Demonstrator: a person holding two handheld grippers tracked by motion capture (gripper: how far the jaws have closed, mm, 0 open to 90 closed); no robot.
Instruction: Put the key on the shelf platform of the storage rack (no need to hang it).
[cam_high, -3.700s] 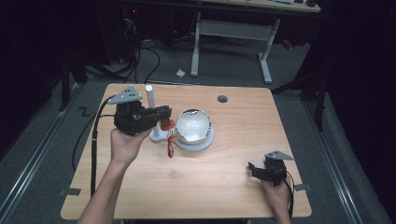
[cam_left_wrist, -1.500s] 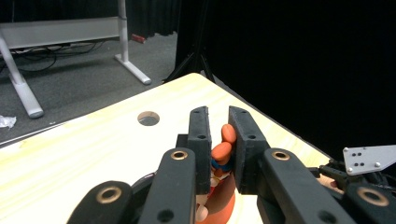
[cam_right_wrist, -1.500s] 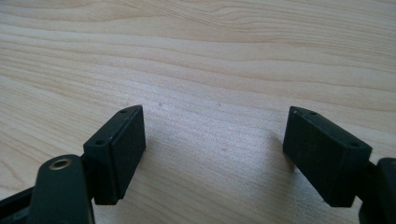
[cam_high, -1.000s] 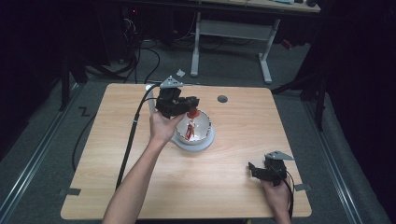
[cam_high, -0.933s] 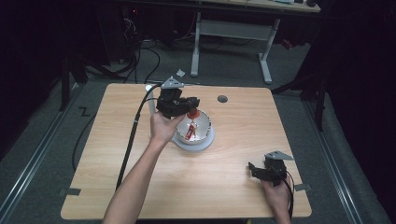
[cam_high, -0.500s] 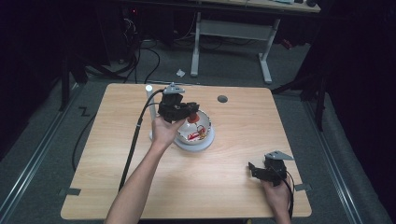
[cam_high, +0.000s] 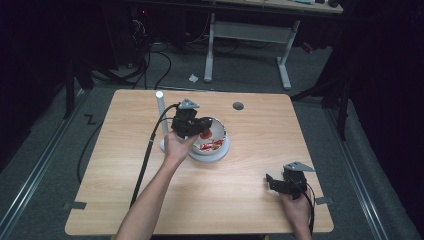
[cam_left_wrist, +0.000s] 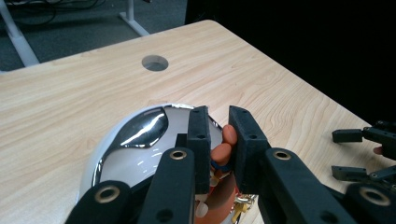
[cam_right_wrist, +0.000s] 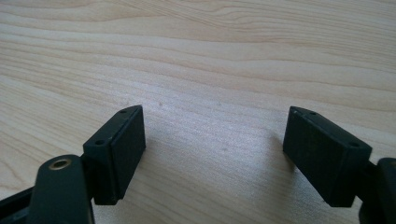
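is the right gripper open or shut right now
Open. In the right gripper view its two black jaws stand far apart with bare wooden table between them, and the right gripper rests near the table's front right corner, holding nothing.

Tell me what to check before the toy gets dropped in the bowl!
1. Left gripper shut on the orange toy: ok.
2. Toy above the shiny bowl, not the table: ok.
3. Bowl upright on its white plate: ok.
4. Room left in the bowl beside the red bits: cannot tell.
5. Right gripper open and well away from the bowl: ok.
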